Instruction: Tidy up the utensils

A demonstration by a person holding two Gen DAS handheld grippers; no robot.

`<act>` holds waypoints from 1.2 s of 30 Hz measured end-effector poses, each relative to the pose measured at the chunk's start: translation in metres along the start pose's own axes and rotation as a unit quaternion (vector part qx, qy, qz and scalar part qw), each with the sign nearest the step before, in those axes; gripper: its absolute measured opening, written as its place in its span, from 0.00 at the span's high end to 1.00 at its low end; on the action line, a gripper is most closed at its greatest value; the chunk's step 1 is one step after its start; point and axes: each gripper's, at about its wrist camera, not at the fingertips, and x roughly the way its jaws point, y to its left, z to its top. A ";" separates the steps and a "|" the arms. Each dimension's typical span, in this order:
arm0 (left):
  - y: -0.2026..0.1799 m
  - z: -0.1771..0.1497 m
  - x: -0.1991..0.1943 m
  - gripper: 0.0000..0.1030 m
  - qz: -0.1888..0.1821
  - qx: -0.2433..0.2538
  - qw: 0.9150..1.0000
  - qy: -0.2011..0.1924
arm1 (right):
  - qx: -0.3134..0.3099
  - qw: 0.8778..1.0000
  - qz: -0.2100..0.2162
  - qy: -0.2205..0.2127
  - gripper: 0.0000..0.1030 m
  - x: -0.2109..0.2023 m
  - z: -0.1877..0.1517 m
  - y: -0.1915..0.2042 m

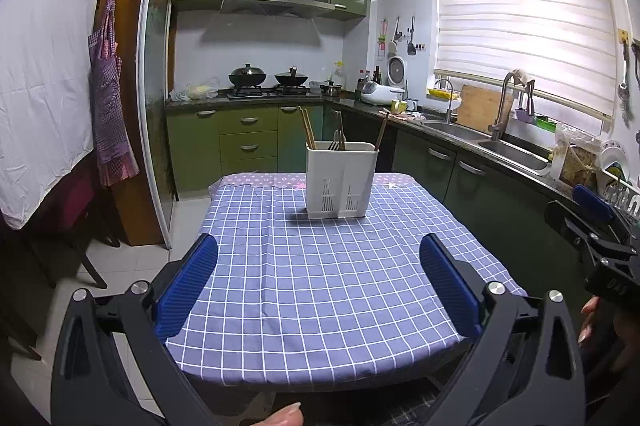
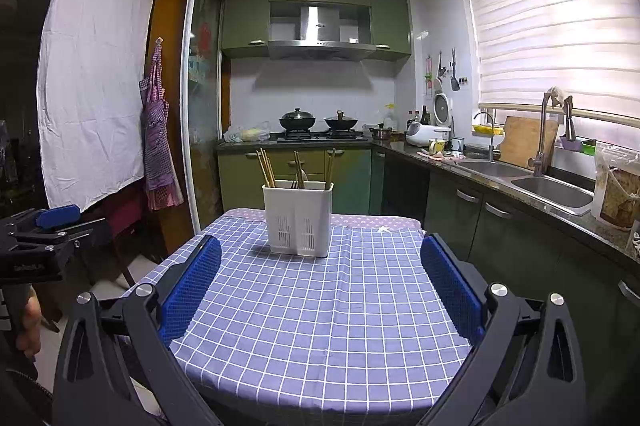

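On the counter [image 1: 320, 286] the white holder [image 1: 341, 180] already keeps chopsticks [image 1: 308, 130] and cutlery, nothing lies loose, and each hand-held gripper [image 1: 318, 284] [image 2: 320, 290] is spread wide, empty.

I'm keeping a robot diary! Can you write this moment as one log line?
left tongs: open, empty | right tongs: open, empty | white utensil caddy: upright on checked tablecloth, chopsticks inside | tablecloth: nothing else visible

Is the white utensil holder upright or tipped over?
Upright: the white utensil holder stands flat on the checked tablecloth, chopsticks sticking up.
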 end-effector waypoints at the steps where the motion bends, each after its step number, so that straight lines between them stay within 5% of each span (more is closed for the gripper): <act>1: 0.000 0.000 0.000 0.07 0.001 0.001 1.000 0.000 | -0.001 1.000 0.000 0.001 0.05 0.000 -0.001 0.000; 36: -0.002 0.001 0.000 0.07 0.013 0.009 1.000 0.004 | -0.004 1.000 0.006 0.008 0.04 0.006 -0.005 0.004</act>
